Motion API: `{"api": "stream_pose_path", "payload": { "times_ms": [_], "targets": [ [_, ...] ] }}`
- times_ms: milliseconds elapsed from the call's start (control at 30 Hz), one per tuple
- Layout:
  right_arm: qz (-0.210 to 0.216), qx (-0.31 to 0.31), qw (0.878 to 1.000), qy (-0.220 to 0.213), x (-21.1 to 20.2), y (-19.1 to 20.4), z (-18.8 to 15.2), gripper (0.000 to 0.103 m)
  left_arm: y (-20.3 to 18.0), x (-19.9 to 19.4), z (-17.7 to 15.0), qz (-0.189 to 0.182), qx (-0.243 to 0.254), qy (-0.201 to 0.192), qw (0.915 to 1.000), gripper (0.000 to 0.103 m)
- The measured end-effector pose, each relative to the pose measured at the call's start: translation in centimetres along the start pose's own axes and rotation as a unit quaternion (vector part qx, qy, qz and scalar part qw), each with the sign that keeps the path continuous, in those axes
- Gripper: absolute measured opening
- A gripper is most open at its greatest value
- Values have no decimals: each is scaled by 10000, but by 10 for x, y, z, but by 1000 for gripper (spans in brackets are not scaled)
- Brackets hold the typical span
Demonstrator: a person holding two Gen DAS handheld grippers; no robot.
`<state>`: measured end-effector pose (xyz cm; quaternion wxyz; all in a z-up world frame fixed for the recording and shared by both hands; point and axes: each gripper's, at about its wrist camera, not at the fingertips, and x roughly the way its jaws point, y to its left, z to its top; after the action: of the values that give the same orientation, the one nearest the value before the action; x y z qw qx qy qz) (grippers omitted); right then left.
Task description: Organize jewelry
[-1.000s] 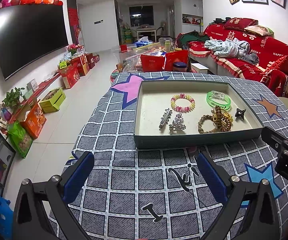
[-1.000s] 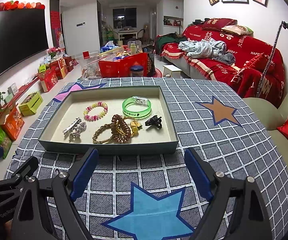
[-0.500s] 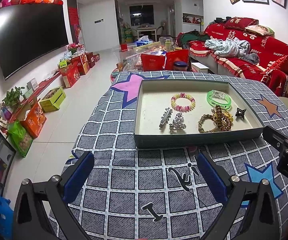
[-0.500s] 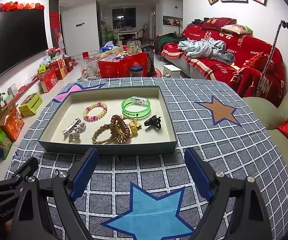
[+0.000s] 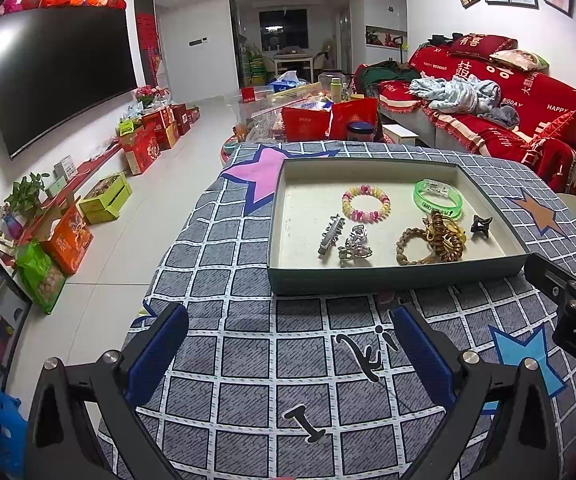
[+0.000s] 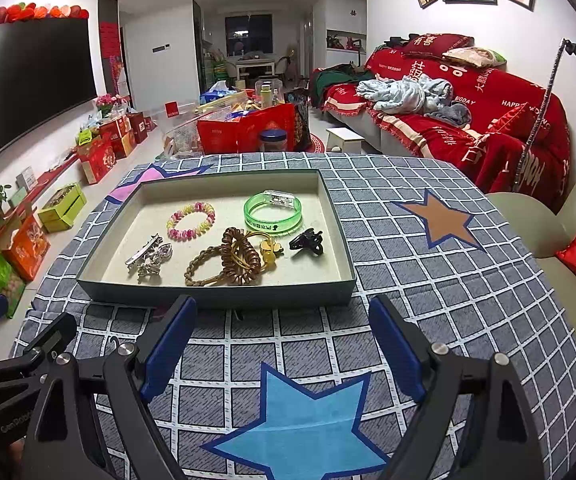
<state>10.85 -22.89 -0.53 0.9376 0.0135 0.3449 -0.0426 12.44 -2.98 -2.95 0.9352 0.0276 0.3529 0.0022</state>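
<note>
Nothing has shifted in the last second: both the left hand-held gripper (image 5: pixel 288 340) and right hand-held gripper (image 6: pixel 281 328) hover released at the tray's (image 6: pixel 215 300) six o'clock, every bracelet (image 6: pixel 273 212) and clip (image 6: pixel 307 242) lying inside it.

Left gripper (image 5: pixel 290 332) and right gripper (image 6: pixel 281 328) edge marginally nearer the tray (image 6: pixel 215 300); jaws remain spread, empty. No jewelry displaced.
</note>
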Motion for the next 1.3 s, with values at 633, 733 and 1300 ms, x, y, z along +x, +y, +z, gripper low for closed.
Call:
{"api": "stream_pose_path", "payload": {
  "times_ms": [633, 733, 1300],
  "targets": [
    [2, 5, 10000, 3, 1, -2, 1, 90, 1, 0, 0, 1, 7, 8, 10000, 103],
    [-1, 8, 10000, 7, 1, -2, 1, 90, 1, 0, 0, 1, 13, 14, 10000, 103],
    [10, 19, 10000, 15, 0, -2, 1, 90, 3, -1, -5, 68, 8, 16, 10000, 103]
  ]
}}
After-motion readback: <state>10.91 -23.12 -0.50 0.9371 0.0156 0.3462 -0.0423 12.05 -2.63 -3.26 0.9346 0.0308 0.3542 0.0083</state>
